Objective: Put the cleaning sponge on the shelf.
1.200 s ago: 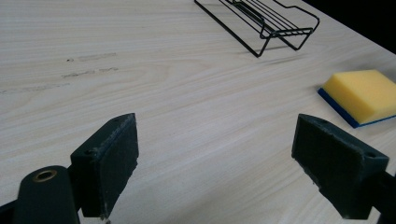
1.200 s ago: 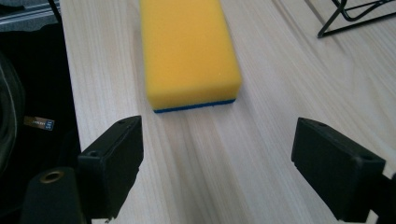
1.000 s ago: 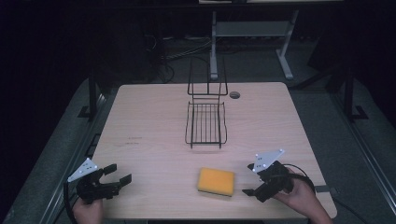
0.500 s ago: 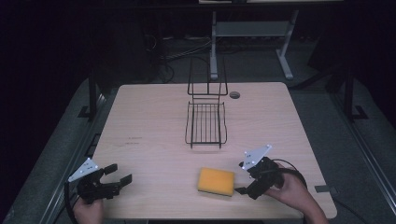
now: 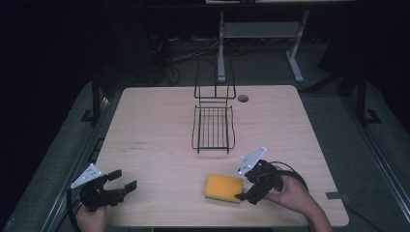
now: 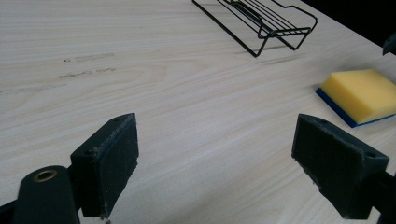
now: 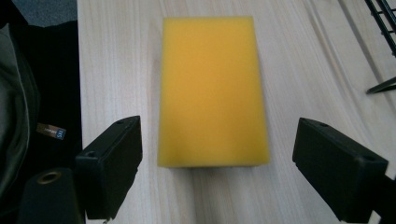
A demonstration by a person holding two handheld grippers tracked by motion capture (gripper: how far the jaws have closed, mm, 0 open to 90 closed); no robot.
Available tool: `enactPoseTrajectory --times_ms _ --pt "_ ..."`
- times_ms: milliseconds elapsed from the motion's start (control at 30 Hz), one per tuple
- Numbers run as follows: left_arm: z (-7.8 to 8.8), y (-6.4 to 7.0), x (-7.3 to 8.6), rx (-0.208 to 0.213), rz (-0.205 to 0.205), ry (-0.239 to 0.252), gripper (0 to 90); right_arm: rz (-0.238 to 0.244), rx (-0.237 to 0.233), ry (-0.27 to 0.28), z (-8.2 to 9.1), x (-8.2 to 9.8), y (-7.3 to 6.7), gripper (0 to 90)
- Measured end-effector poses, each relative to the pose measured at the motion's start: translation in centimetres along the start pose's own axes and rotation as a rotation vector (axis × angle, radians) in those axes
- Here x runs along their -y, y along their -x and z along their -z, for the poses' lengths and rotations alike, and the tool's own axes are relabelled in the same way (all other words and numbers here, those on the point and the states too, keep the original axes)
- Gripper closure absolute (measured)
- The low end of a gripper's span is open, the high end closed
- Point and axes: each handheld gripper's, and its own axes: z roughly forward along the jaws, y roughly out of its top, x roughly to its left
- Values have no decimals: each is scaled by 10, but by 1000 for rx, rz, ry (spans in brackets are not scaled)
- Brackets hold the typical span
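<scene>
While the right gripper [image 5: 245, 183] sits at the near right of the wooden table [image 5: 154, 121], its jaws spread wide, a yellow sponge [image 5: 223, 188] lies flat just in front of them, near the table's front edge; in the right gripper view the sponge [image 7: 212, 91] lies lengthwise ahead of the gap between the two black jaws, its near end just short of them and neither jaw touching it; in the left gripper view the sponge [image 6: 361, 95] shows a dark blue underside. The left gripper [image 5: 120, 184] rests at the near left corner, well apart from the sponge, its jaws likewise apart over bare wood. A black wire rack [image 5: 213, 126] stands near the table's middle, beyond the sponge, its tall back toward the far edge; a round grommet [image 5: 243, 98] sits just right of it.
</scene>
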Motion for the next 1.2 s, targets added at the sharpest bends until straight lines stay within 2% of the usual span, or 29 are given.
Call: enactPoseTrajectory --times_ms 633,1200 --pt "0 1 0 2 -1 1 140 53 -42 -48 -22 -24 3 155" --pt "0 1 0 2 -3 -1 141 54 -54 -90 -38 -31 5 155"
